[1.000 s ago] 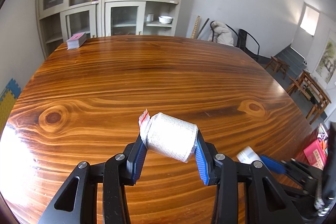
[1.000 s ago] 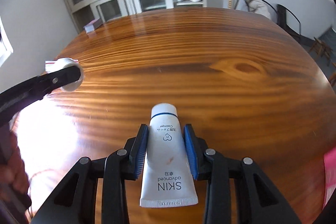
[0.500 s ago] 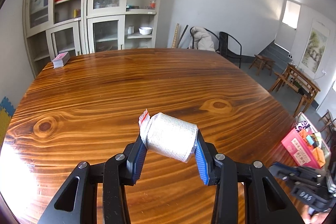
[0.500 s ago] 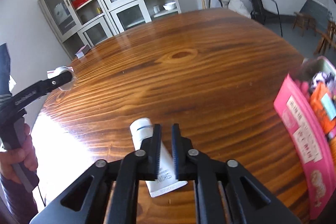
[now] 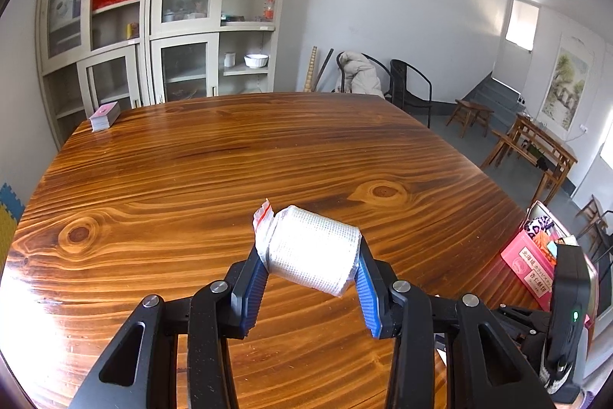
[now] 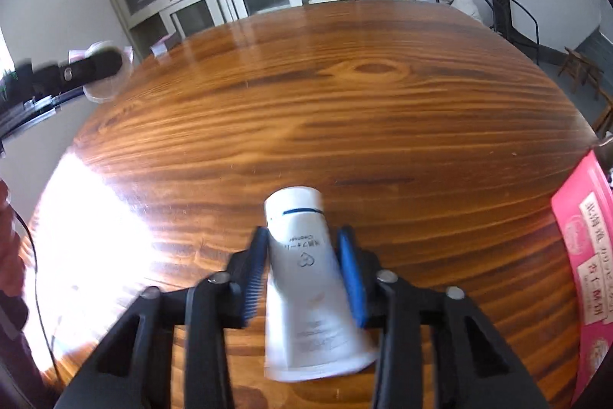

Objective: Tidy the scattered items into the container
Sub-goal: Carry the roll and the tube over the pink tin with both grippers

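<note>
Left claw (image 5: 309, 288): blue pads pinching a gauze roll (image 5: 312, 255) in a clear bag, held above the wooden bench (image 5: 230, 171). Roll's long axis runs across the pads, 10 to 4 o'clock in the left wrist view; the bag's red-edged seal sticks out at the 10 o'clock end. Judged light, soft and squashy, with a slick wrapper. Grip across the end faces looks right; squeezing harder would only crush it.

Right claw (image 6: 302, 275): pads spread around a white cleanser tube (image 6: 306, 278), with a gap on the right side and contact on the left unclear. Tube's long axis runs 12 to 6 o'clock, cap at 12, flat crimped tail at 6. View is blurred, so I cannot tell whether it rests on the bench. Judged light, pliable, smooth-skinned; best taken mid-body.

Pink container (image 6: 586, 255) sits at 3 o'clock in the right wrist view, already holding items.
</note>
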The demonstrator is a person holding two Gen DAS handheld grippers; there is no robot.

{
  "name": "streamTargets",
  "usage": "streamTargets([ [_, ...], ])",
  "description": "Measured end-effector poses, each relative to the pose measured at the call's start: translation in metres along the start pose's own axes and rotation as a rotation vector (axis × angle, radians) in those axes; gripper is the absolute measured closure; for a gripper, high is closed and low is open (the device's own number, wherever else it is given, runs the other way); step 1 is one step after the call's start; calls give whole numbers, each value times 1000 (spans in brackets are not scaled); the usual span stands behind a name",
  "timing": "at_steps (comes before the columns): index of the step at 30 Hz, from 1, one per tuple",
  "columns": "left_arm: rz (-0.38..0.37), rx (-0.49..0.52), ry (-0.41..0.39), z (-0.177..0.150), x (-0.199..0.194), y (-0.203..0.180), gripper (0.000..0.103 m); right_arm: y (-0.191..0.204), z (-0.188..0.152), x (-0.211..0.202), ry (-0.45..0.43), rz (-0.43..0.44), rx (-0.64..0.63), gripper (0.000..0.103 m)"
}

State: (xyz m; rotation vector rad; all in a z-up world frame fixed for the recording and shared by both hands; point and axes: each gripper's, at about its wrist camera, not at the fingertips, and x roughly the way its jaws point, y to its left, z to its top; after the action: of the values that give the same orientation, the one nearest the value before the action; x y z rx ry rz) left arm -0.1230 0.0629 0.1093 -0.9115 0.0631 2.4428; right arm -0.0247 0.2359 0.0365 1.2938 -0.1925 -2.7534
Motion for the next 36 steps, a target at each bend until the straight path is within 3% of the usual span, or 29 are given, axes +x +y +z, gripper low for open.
streamTargets([
  [4, -13, 23, 8, -2, 1, -10, 59, -6, -7, -8, -4, 9, 32, 67],
  [9, -30, 53, 20, -8, 4, -25, 59, -29, -24, -51, -89, 34, 120, 67],
  [19, -101, 100, 30, -20, -4, -69, 59, -81, -48, -157, -283, -101, 232, 67],
  [36, -129, 122, 54, -32, 4, -110, 59, -152, -61, -200, -370, -277, 354, 67],
])
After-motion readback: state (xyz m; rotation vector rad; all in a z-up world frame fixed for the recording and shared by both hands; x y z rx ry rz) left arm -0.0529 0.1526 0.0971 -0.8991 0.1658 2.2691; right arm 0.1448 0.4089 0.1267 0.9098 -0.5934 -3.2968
